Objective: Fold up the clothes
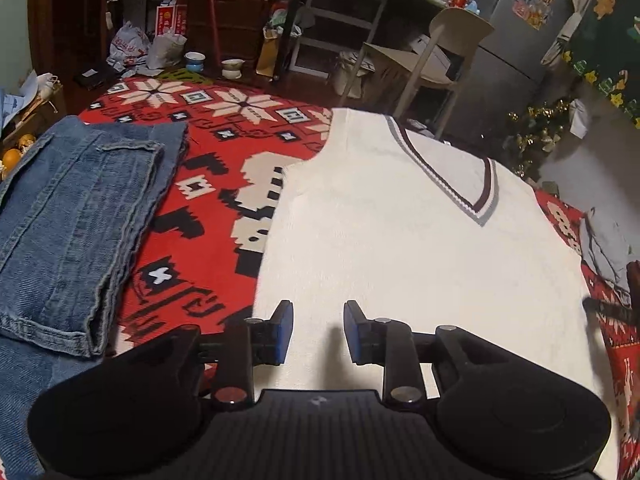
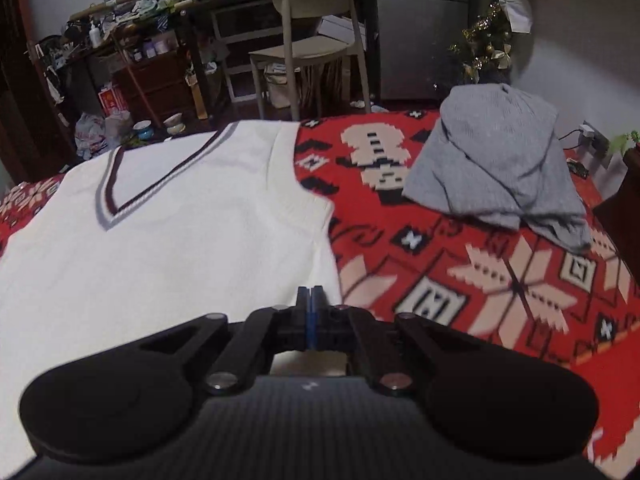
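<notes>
Left gripper (image 1: 318,330) sits low over the near part of the white vest (image 1: 400,248), blue pads apart with a clear gap, nothing between them. It points forward along the vest toward the V-neck; whether it touches the fabric I cannot tell.

Right gripper (image 2: 311,300) has its pads pressed together, pointing forward at the vest's right side edge (image 2: 160,264). Tips are at the fabric border, but I cannot tell if any cloth is pinched between them. No hand or sleeve is in view on either side.

Vest lies flat, spread on the red patterned blanket (image 1: 208,216), neck trim in grey and dark maroon stripes, collar end away from both cameras.

Folded jeans (image 1: 80,220) lie on the blanket left of the vest, apart from it, with red blanket showing between. Grey garment (image 2: 500,164) sits crumpled in a heap on the blanket right of the vest, well apart.

Beyond the blanket's far edge: beige chair (image 2: 308,20), cluttered desk behind it, small decorated tree (image 2: 486,44) by the wall.
</notes>
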Tool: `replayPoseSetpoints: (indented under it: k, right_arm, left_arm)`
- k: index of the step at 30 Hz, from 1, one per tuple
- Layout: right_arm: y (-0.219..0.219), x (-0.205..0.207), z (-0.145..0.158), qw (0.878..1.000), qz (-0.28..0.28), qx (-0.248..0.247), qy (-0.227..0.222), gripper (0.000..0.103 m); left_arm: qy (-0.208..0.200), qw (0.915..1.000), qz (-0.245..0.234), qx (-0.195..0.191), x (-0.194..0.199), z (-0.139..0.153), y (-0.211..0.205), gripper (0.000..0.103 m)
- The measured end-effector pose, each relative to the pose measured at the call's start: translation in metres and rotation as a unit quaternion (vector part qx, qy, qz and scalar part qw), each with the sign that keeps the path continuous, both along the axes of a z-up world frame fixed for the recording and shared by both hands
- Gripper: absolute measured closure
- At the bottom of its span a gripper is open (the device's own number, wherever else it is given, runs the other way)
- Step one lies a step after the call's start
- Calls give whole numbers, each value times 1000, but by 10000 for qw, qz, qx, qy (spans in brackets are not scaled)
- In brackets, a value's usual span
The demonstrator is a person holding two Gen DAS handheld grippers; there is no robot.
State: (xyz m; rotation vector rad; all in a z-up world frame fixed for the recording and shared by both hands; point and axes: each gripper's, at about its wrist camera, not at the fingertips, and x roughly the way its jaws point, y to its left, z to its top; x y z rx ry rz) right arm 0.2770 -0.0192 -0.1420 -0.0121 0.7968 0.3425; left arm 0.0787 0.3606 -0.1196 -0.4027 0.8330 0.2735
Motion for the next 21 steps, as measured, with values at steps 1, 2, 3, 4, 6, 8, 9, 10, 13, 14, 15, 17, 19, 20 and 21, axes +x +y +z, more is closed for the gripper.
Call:
replayPoseSetpoints:
  k: [1,2,3,4,6,8,9,10,13,14,15,17,19,20,21]
  right_arm:
    - [0,5,-1,10000,-7,14,-31,103]
    - [1,10,-2,10000,-14,28,-63,103]
    - [1,15,-3,9999,-20,44,-90,103]
    - [1,19,-3,9999,-14,68,-91,103]
    - [2,25,-4,9999,-4,117,-89,103]
    - [0,19,-1,9999,-16,143,-50,103]
    - [-1,16,0,9999,-22,157,-31,103]
    - [-1,14,2,9999,-28,170,-11,103]
    - [-4,5,6,9998,-46,210,47,98]
    - [-5,3,7,9997,-52,223,66,98]
    - [-5,0,8,9997,-56,236,94,98]
    - [-9,-11,8,9994,-65,222,270,98]
    - [-13,-22,7,9990,-118,95,426,99]
    - [-16,-28,8,9989,-126,34,450,99]
    - [-20,-34,10,9988,-144,-7,469,99]
  left_arm:
    - [40,10000,-26,-2,2,-2,-1,76]
    - [74,10000,-53,7,4,-4,-2,76]
    - [92,9999,-78,30,5,-5,-3,76]
    - [99,9999,-83,67,6,-5,-4,76]
    - [111,9998,-94,143,7,-6,-6,76]
    - [101,9997,-88,183,8,-7,-6,76]
    - [82,9998,-77,187,7,-6,-6,76]
    - [40,9998,-54,176,6,-5,-6,76]
    - [-87,9999,11,139,3,0,-4,76]
    - [-140,9998,18,115,1,2,-3,76]
    - [-184,9998,19,85,0,3,-3,76]
    - [-207,9998,-5,-20,-2,3,-2,76]
    - [-117,9998,20,-178,-3,0,1,76]
    - [-26,9998,72,-192,-3,-3,2,76]
    - [55,9997,127,-195,-5,-5,4,76]
